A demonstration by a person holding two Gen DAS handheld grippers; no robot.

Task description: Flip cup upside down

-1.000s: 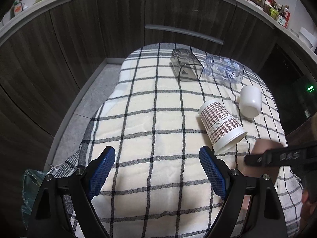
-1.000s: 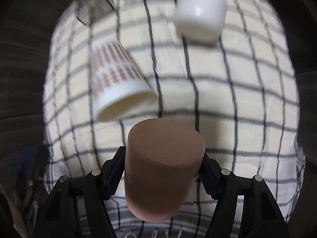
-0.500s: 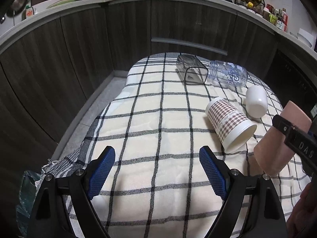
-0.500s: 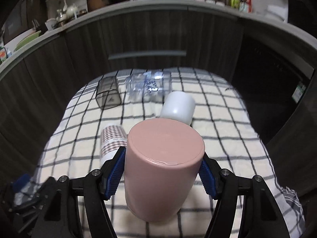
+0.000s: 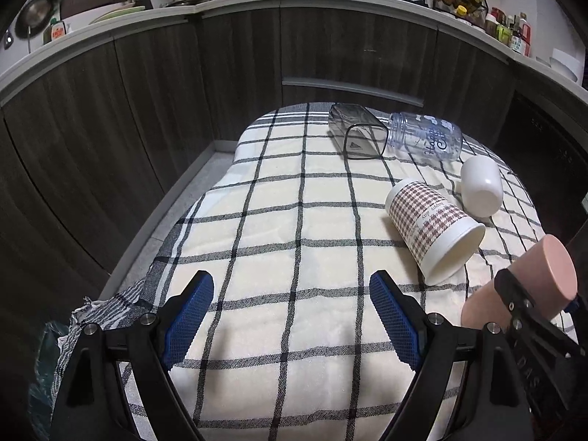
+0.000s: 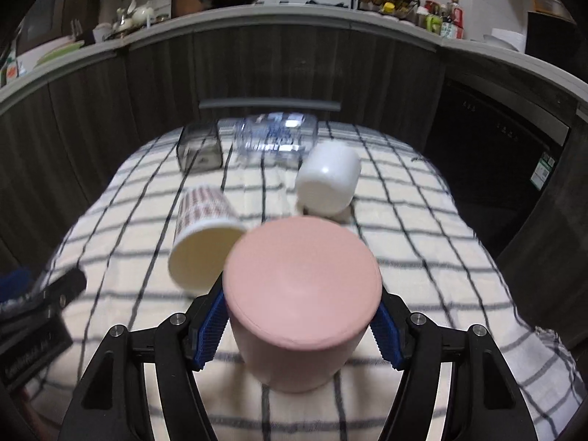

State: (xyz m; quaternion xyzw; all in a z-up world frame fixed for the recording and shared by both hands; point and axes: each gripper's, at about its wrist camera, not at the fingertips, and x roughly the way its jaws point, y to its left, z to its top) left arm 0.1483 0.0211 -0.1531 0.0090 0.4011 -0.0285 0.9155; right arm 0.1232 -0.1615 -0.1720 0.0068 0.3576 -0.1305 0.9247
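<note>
Pink cup (image 6: 301, 294) sits clamped in the right claw (image 6: 301, 325), base toward the camera, above the checked cloth (image 5: 275, 220); left claw (image 5: 290, 316) gapes wide, holding nothing.

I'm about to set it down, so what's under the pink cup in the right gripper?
Checked cloth shows around the pink cup, held base-up in the right gripper. The spot directly beneath and the cup's mouth are hidden by its body.
</note>
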